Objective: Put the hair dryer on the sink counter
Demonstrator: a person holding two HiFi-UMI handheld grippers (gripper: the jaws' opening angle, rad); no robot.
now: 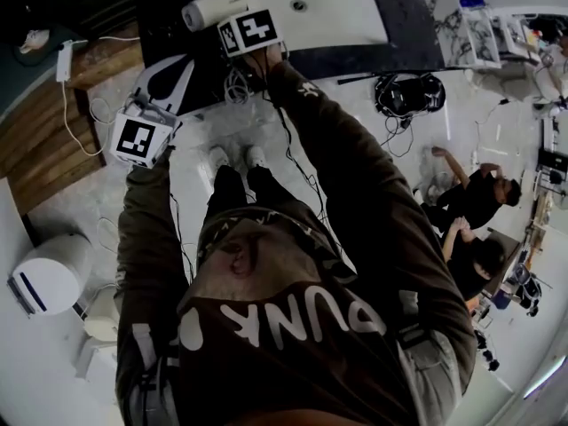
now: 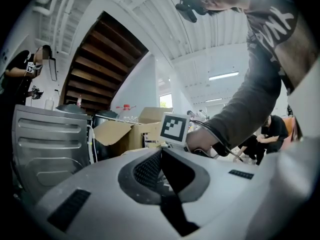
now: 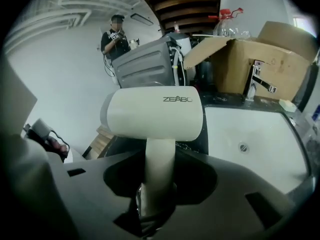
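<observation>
A white hair dryer point(image 3: 154, 115) stands with its handle down between my right gripper's point(image 3: 160, 159) jaws, which are shut on the handle. In the head view the hair dryer point(image 1: 213, 9) hangs over the left end of the dark sink counter point(image 1: 408, 16), beside the white basin point(image 1: 342, 20); whether it touches the counter is hidden. The right gripper point(image 1: 232, 23) reaches forward from its marker cube. My left gripper point(image 1: 177, 65) is held lower and to the left, away from the counter. In its own view the left gripper point(image 2: 161, 151) has its jaws together with nothing between them.
A faucet point(image 3: 256, 84) and a cardboard box point(image 3: 260, 59) stand behind the basin point(image 3: 260, 129). A metal appliance point(image 3: 145, 64) sits left of them, with a person point(image 3: 116, 34) behind. Cables point(image 1: 404, 96) lie on the floor, and two people point(image 1: 470, 202) sit at the right.
</observation>
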